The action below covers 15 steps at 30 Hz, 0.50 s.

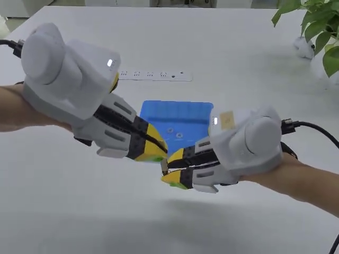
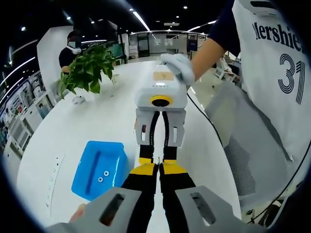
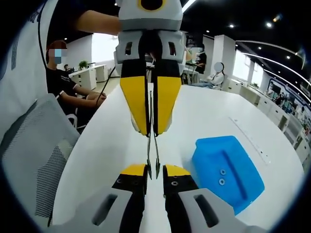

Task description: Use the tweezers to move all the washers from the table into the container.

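Note:
My left gripper [image 1: 158,153] reaches in from the left, shut on thin metal tweezers [image 3: 152,126] that stick out past its yellow jaws. My right gripper [image 1: 165,169] faces it tip to tip from the right. Its jaws are closed to a narrow gap on the tweezers' pointed ends [image 1: 163,168], and the two points stay slightly apart. Just behind the grippers lies the blue container [image 1: 177,114] with two washers [image 1: 170,130] in it. The container [image 2: 92,170] and its washers [image 2: 106,173] are at lower left in the left gripper view, and the container [image 3: 238,160] is at lower right in the right gripper view.
A white power strip [image 1: 153,75] lies on the white table beyond the container. A potted plant [image 1: 318,26] and a small white object [image 1: 304,47] sit at the far right. A mesh chair [image 3: 34,155] and a seated person [image 3: 63,82] are beside the table.

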Each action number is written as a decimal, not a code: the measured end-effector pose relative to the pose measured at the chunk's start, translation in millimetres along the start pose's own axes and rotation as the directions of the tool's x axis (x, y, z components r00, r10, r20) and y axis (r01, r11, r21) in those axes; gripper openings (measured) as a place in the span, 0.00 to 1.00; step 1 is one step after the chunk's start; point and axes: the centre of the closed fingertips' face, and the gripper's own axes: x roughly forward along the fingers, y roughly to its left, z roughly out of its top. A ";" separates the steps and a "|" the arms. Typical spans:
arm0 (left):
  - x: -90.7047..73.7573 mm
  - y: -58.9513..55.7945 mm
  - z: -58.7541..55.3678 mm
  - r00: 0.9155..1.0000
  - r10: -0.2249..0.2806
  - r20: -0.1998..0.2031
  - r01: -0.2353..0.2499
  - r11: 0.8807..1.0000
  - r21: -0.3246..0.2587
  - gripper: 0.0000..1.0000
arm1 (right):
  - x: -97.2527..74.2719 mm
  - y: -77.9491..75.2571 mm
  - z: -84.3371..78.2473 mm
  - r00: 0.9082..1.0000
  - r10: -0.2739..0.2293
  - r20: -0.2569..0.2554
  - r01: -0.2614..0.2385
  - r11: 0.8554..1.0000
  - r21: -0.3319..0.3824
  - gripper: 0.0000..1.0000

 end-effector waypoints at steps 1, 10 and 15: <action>0.0 0.7 -0.7 1.000 0.003 0.000 -0.003 1.000 0.002 0.06 | 1.0 0.4 0.2 1.000 0.002 0.001 -0.002 1.000 0.000 0.14; 3.8 1.1 -5.1 1.000 -0.002 -0.001 0.002 1.000 0.000 0.06 | 4.2 0.2 -1.1 1.000 0.002 0.002 -0.002 1.000 0.004 0.11; 10.3 1.4 -8.4 1.000 -0.014 -0.003 0.014 1.000 -0.007 0.06 | 5.0 0.1 -8.1 1.000 0.000 -0.011 0.000 1.000 0.003 0.11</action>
